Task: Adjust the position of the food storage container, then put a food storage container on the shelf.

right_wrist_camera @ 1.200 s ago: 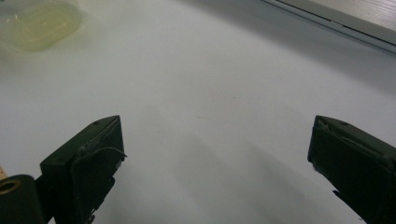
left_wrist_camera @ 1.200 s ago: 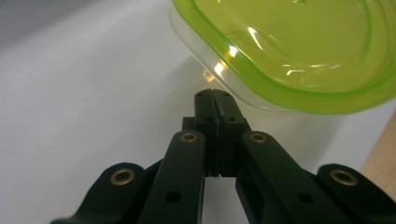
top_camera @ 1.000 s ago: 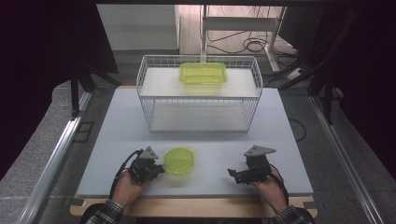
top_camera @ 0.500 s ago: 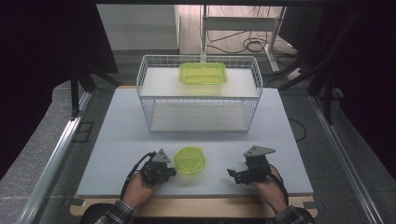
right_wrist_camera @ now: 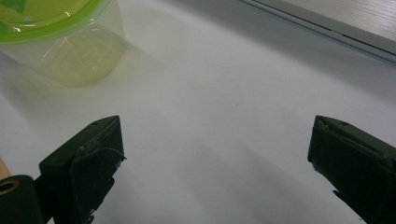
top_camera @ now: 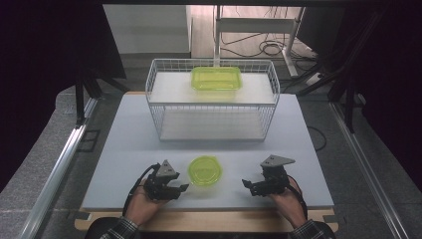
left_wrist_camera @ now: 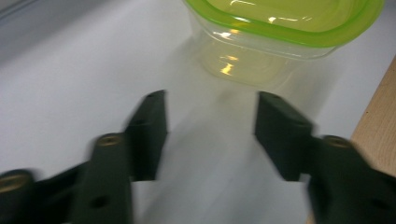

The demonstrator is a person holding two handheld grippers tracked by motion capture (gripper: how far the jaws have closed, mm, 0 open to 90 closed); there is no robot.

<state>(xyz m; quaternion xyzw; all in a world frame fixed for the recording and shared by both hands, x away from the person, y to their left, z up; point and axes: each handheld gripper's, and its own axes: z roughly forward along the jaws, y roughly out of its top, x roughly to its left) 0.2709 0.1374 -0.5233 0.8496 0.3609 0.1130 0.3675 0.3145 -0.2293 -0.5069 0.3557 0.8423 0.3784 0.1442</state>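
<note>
White surface (top_camera: 124, 164) is carrying a small round clear tub with a green lid (top_camera: 205, 171); left gripper (top_camera: 180, 188) jaws, spread and just opening, are holding nothing; right gripper (top_camera: 248, 185) jaws are spread wide; go slowly, squeezing the tub's sides evenly.

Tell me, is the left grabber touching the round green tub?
Apart. In the left gripper view the left gripper has just been opening, nothing between its jaws, and bare table shows before the round tub.

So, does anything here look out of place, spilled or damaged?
Nothing stands out. The round container stands upright on the table with its green lid on, and the rectangular container sits level on top of the wire rack. No spill is visible.
</note>
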